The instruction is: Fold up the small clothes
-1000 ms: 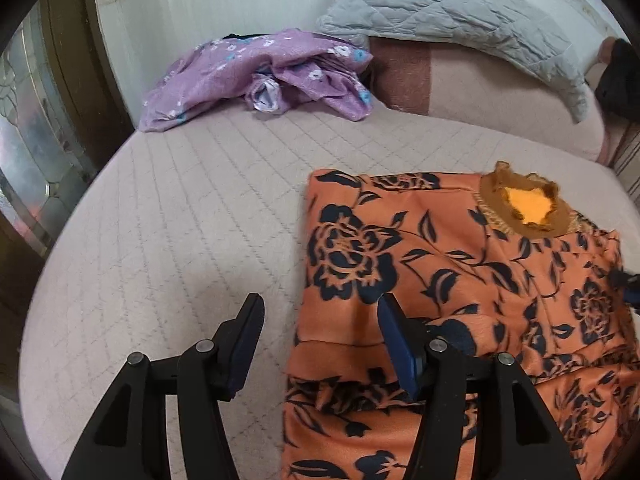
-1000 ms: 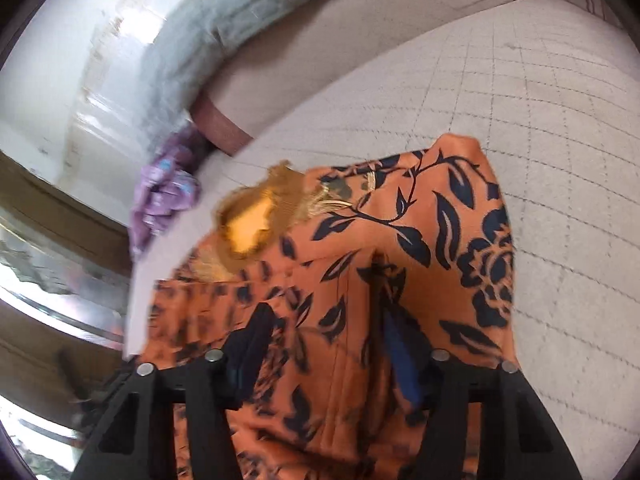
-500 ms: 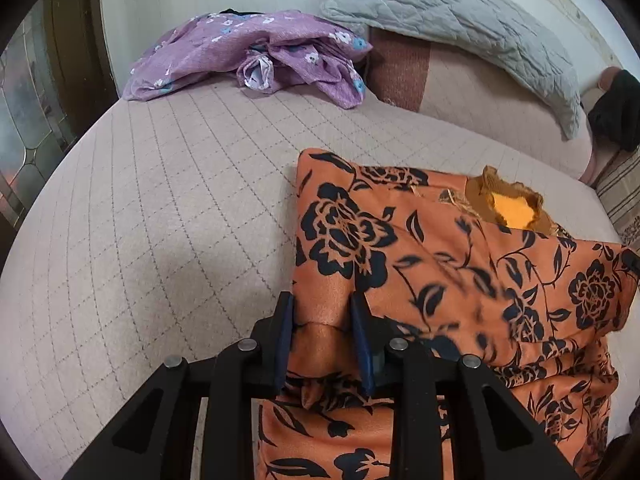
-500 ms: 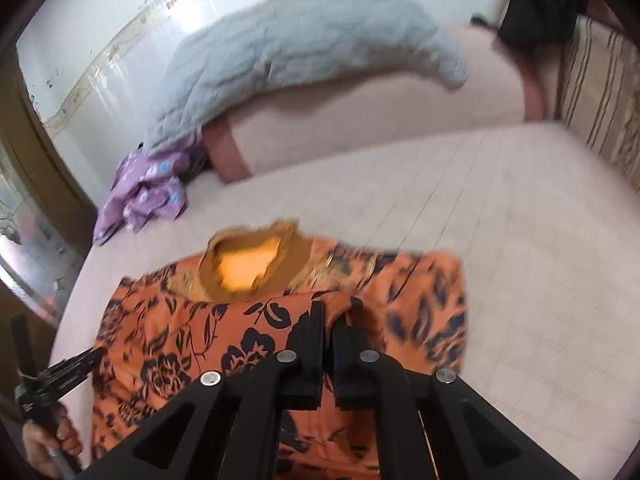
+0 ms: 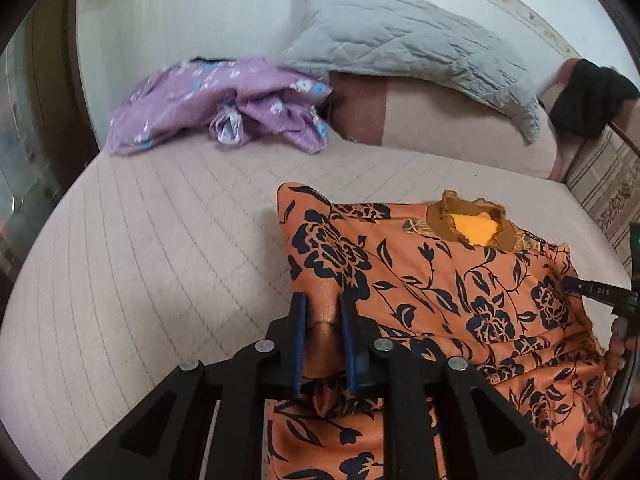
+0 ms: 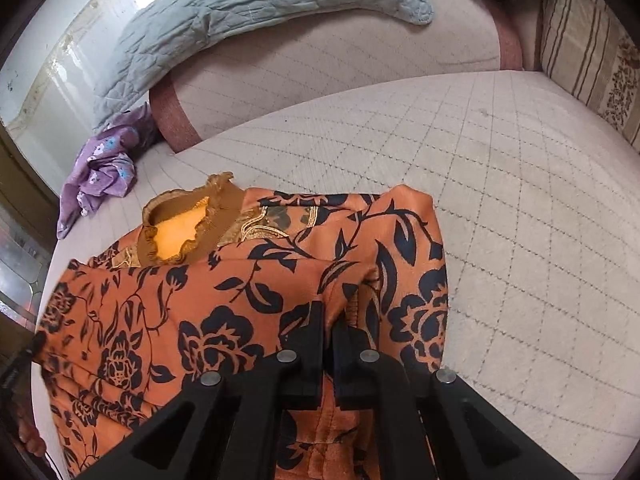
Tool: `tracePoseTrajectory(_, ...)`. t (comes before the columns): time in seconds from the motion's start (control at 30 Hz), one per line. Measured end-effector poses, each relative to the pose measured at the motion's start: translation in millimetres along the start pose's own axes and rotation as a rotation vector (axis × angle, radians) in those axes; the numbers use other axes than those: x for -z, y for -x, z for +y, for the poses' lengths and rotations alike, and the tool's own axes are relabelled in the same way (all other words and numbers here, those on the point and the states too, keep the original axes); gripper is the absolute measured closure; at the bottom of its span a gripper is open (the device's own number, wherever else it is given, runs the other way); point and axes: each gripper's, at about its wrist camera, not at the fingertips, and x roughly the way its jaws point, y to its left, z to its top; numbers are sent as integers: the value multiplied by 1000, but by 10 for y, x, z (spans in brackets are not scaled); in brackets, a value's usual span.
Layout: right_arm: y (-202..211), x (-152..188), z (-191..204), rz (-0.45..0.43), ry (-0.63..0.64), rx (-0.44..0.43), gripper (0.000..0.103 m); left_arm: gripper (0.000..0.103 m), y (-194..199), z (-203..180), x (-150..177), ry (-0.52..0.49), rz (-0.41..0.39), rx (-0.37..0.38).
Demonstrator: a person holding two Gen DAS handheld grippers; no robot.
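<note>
The orange floral dress (image 5: pixel 420 280) lies in the lower right of the left wrist frame, on the quilted pink bed (image 5: pixel 160 260). The left gripper (image 5: pixel 323 316) pinches a fold of its cloth at the left edge, and the cloth rises between the fingers. In the right wrist frame the dress (image 6: pixel 240 300) fills the lower left, and the right gripper (image 6: pixel 327 320) is pressed together on a raised fold. A purple flowered garment (image 5: pixel 224 108) lies in the upper left, near a grey quilted pillow (image 5: pixel 408 48).
</note>
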Motion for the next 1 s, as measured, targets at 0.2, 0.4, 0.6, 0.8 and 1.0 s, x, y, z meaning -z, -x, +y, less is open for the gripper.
tracePoseTrajectory(0.2,-106,23,9,14,-15,-13,100,50,-280,21,73,19,100,-59)
tracePoseTrajectory(0.4,235,-108,-42,-63,-35,-106,100,71,-117,-33,32,3,32,-47)
tracePoseTrajectory(0.6,467,-192,43,-130,-25,-138,100,29,-311,-106,104,-38,94,-113)
tracePoseTrajectory(0.8,-98,8,-62,30,-73,-52,100,85,-360,-140,144,-72,100,-126)
tracePoseTrajectory(1.0,-54,-12,-53,16,-46,-45,100,85,7,-157,33,-88,-41,-40)
